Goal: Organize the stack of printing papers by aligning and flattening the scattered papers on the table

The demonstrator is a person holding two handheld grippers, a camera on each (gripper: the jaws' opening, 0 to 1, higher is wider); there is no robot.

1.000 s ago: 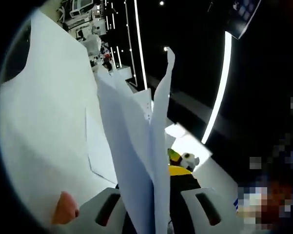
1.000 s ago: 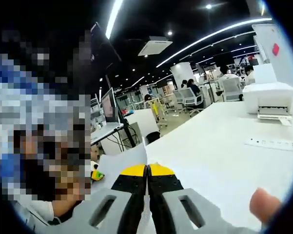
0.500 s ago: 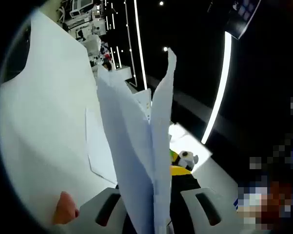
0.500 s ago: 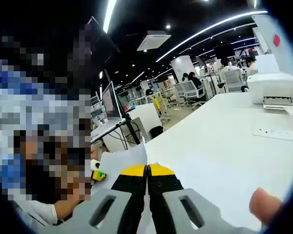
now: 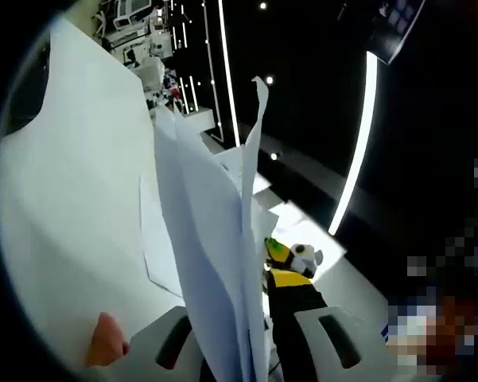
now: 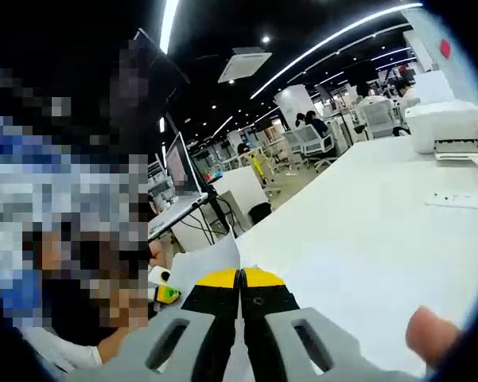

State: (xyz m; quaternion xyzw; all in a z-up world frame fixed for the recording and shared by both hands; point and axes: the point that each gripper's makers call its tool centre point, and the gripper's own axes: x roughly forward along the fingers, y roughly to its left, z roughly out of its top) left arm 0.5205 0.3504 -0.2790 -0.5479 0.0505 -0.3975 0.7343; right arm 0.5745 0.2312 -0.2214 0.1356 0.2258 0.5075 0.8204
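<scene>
White papers (image 5: pixel 215 263) upright, pinched in left tool (image 5: pixel 246 350); right tool (image 6: pixel 240 278) closed.

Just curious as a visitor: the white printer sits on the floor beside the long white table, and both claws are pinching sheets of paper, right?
Not quite. The printer stands on the white table, not on the floor, as the right gripper view shows. The rest holds: the right claw is shut on paper, and the left claw pinches upright sheets.

Two grippers: the left gripper (image 5: pixel 250 350) and right gripper (image 6: pixel 241 296). One stack of papers (image 5: pixel 211 239), one printer (image 6: pixel 449 127), one white table (image 6: pixel 366 231).
</scene>
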